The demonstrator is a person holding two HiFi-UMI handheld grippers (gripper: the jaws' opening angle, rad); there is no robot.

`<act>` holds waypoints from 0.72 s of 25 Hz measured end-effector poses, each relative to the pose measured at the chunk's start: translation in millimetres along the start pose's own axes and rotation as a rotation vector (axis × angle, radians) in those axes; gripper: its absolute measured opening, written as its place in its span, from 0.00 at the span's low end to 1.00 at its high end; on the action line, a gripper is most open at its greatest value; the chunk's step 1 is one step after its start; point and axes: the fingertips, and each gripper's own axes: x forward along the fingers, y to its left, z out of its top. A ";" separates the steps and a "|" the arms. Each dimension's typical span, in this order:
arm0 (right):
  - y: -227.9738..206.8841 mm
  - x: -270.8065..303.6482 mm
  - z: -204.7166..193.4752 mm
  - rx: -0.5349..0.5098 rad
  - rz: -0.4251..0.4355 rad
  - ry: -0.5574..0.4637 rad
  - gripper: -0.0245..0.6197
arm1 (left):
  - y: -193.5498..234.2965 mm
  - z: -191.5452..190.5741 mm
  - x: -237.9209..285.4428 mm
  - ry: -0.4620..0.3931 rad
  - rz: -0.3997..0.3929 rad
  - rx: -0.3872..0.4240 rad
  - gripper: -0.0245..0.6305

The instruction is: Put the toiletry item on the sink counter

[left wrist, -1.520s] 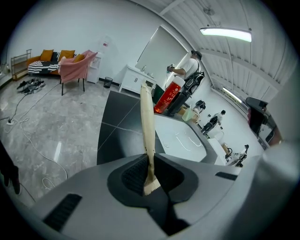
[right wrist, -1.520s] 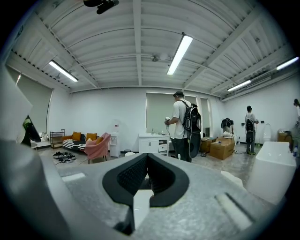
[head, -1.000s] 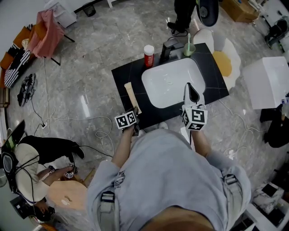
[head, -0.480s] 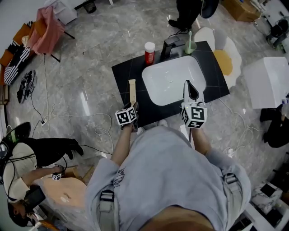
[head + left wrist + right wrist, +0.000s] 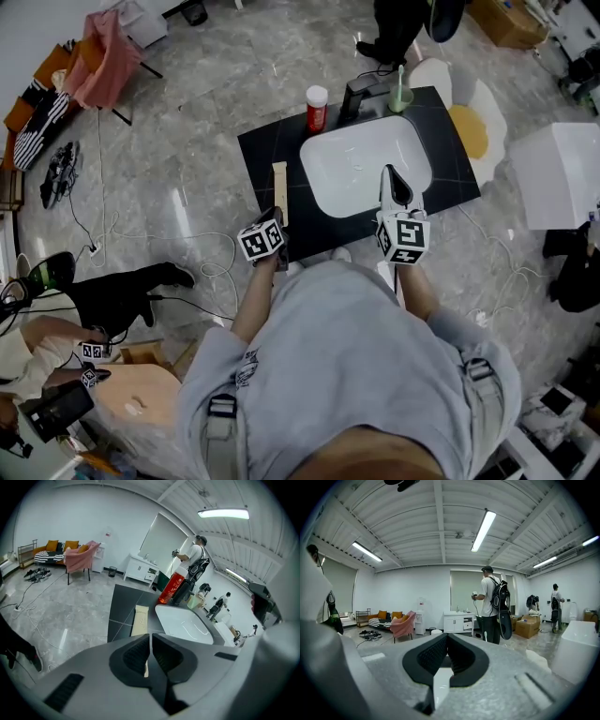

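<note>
Left gripper (image 5: 278, 216), jaws just closing empty, is hovering near the toiletry tube (image 5: 279, 186) lying on the sink counter (image 5: 258, 155) left of the basin (image 5: 361, 169), ideally lifting straight clear; right gripper (image 5: 390, 176) is waiting closed, empty.

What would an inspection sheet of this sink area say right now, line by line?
Surface: black sink counter with a white basin set in it.
Job's things: beige tube lies flat on the counter, left of the basin.
Clutter: red bottle, black faucet and green cup holding a toothbrush, along the far edge.
Grippers: left gripper has just been closing; jaws together, nothing between them, at the tube's near end. Right gripper shut, empty, over the basin.
Cables: white cable on the marble floor, left of the counter.
Surroundings: pink chair, white box, a person low on the floor.
</note>
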 end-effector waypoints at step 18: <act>18.8 1.6 2.9 0.007 0.048 -0.007 0.05 | -14.9 58.7 -59.4 -0.206 0.044 0.168 0.05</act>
